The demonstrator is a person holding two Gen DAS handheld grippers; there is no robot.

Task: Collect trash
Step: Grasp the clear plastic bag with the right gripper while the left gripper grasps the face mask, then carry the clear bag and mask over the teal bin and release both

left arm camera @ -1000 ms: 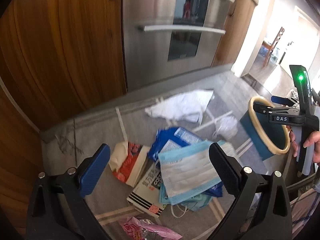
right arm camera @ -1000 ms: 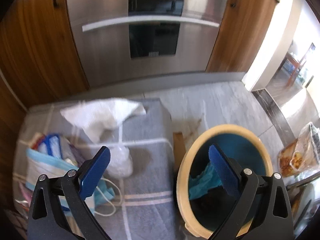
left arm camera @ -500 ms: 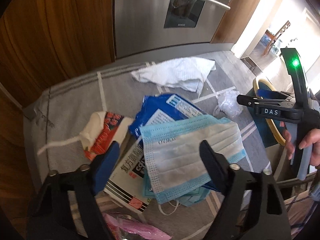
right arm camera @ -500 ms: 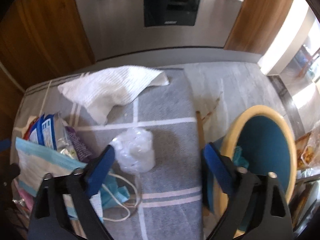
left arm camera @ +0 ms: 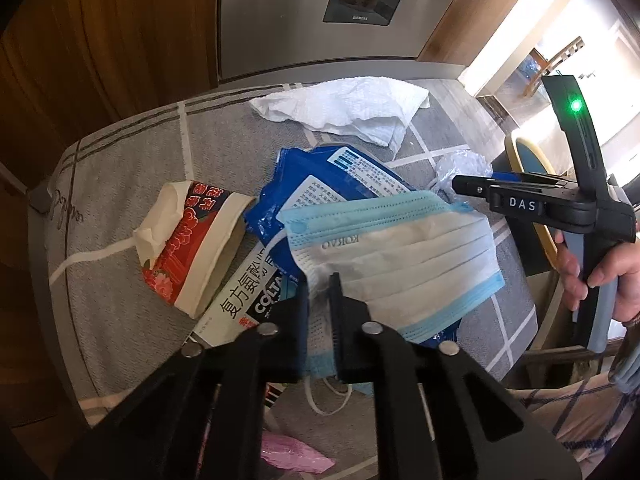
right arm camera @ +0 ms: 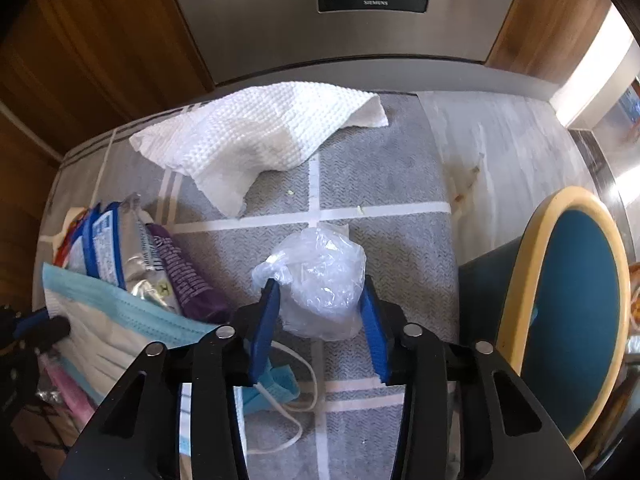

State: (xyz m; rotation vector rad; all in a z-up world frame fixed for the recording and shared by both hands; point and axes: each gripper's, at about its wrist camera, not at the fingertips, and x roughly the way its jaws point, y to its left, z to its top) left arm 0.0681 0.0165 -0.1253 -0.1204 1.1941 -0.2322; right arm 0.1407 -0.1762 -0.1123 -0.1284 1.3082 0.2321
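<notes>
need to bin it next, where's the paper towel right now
The paper towel lies at the far edge of the grey mat, nearest the oven, beyond the plastic wad.

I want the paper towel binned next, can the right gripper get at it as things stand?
Probably not yet: the right gripper has its fingers around the crumpled plastic bag. Beyond it, the paper towel lies uncovered on the grey cloth.

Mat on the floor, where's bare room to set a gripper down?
Free: the mat strip between paper towel and plastic wad, and the stretch toward the bin. Crowded: the left, where mask, blue packet and red carton overlap.
</notes>
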